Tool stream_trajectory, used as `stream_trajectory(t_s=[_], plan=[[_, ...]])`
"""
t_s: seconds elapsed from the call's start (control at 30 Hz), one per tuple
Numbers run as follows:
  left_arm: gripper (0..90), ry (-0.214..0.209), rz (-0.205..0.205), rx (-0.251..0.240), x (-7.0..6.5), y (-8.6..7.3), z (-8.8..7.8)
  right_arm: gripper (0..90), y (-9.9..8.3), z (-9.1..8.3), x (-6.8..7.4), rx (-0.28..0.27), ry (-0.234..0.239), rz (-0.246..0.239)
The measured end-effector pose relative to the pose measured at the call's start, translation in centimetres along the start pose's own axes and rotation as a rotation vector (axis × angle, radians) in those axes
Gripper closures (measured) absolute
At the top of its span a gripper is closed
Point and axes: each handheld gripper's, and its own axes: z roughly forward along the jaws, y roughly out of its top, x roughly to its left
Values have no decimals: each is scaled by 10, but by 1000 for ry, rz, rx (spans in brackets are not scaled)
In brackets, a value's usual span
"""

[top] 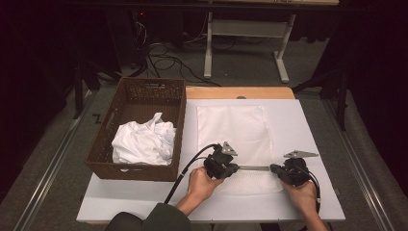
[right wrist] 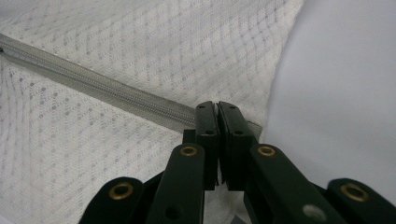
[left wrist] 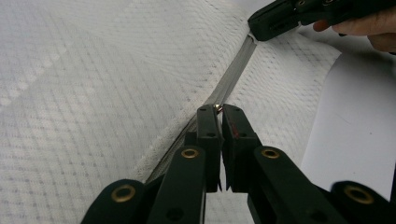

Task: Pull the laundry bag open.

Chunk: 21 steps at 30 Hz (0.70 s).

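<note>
High view: we see a white mesh pillowcase [top: 234, 139] spread flat on the white table [top: 308, 125], with a grey zipper [top: 254, 168] running along the part nearest the person. The left gripper [top: 235, 168] sits at one end of the zipper and the right gripper [top: 273, 168] at the other, their tips facing each other along it, each held in one hand [top: 201, 185]. Beyond the left gripper, on its outer side, stands a brown wicker basket [top: 144, 91] holding crumpled white cloth [top: 143, 142].

Left gripper view: we look along the left gripper [left wrist: 219, 112], whose two black jaws stand pressed together, clamped on a small metal zipper pull [left wrist: 217, 108] at their tips. The zipper [left wrist: 233, 74] stretches straight ahead from the jaws across the mesh pillowcase [left wrist: 93, 93]. At its far end the right gripper [left wrist: 275, 21] meets it, with fingers [left wrist: 369, 25] behind. Bare table [left wrist: 355, 121] lies to the right of the jaws in this view.

Right gripper view: we look along the right gripper [right wrist: 217, 112], its jaws drawn together on the end of the zipper [right wrist: 93, 86], where the tape reaches the edge of the pillowcase [right wrist: 140, 42]. The zipper runs away from the jaws to the upper left of the picture. Mesh fabric lies on both sides of it, and bare table [right wrist: 341, 93] lies just to the right of the jaws.
</note>
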Motion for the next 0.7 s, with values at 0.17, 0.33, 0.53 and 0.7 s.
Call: stream_trajectory(t_s=[0.17,0.33,0.53,0.7], plan=[[860,10,-3,-1,2,-3,-3,880,0,0,0,1,-1,0],[860,21,4,0,3,-5,-7,880,0,0,0,1,-2,-1],[860,27,3,-3,3,-6,-8,880,0,0,1,1,-2,1],[861,29,7,-1,3,-6,-8,880,0,0,0,1,-1,0]])
